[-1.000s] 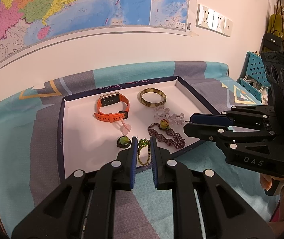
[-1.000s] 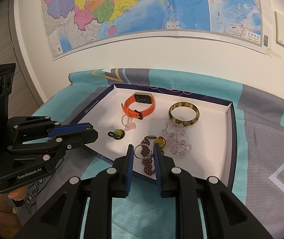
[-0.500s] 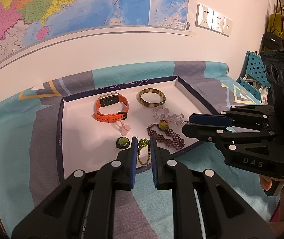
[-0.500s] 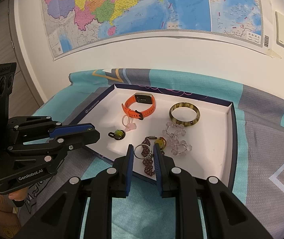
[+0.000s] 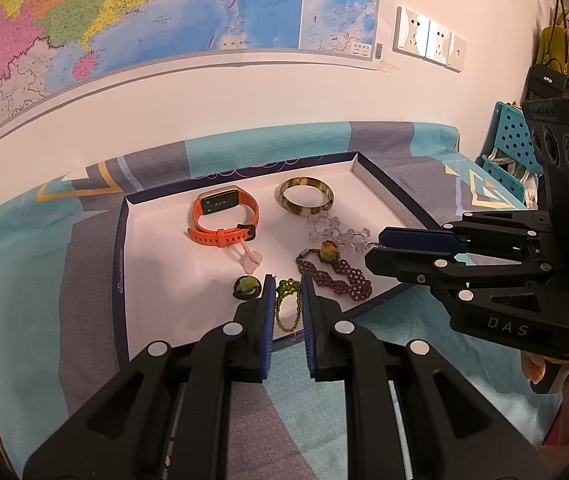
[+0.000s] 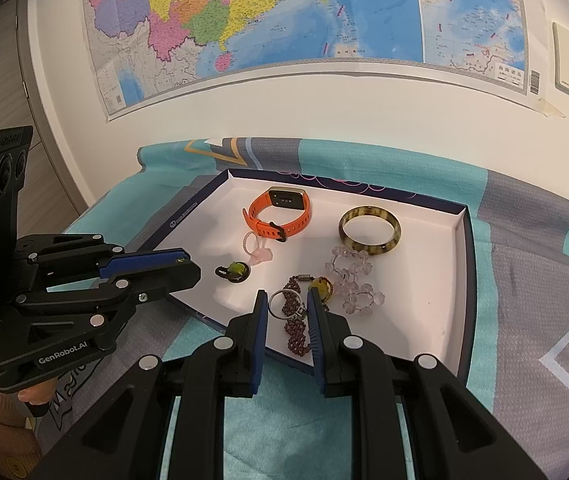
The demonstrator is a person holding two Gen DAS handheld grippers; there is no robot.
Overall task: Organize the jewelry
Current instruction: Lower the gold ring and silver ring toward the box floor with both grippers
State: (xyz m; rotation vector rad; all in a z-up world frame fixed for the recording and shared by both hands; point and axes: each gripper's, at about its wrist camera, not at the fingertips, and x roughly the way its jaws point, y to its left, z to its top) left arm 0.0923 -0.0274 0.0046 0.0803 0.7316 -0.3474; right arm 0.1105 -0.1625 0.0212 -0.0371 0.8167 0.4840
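Observation:
A white tray (image 5: 156, 280) with a dark rim lies on a patterned cloth, also in the right wrist view (image 6: 424, 320). It holds an orange watch (image 5: 224, 220), a tortoiseshell bangle (image 5: 304, 200), a clear bead bracelet (image 5: 338, 232), a purple bead bracelet (image 5: 336, 276), a green bead bracelet (image 5: 286, 304), a small green ring (image 5: 246, 286) and a pink charm (image 5: 250, 264). My left gripper (image 5: 286, 284) hovers open and empty over the green bracelet at the tray's near edge. My right gripper (image 6: 286, 296) hovers open and empty over a silver ring (image 6: 284, 304) and the purple bracelet (image 6: 296, 332).
A wall with a map (image 5: 124, 20) stands just behind the table. Sockets (image 5: 428, 40) are on the wall at the right. A blue pegboard rack (image 5: 512, 148) and hanging bags (image 5: 556, 72) are off the table's right end. A wooden cabinet (image 6: 0, 80) is at the left.
Both grippers have drifted very slightly; the jaws and the jewelry stay as they were.

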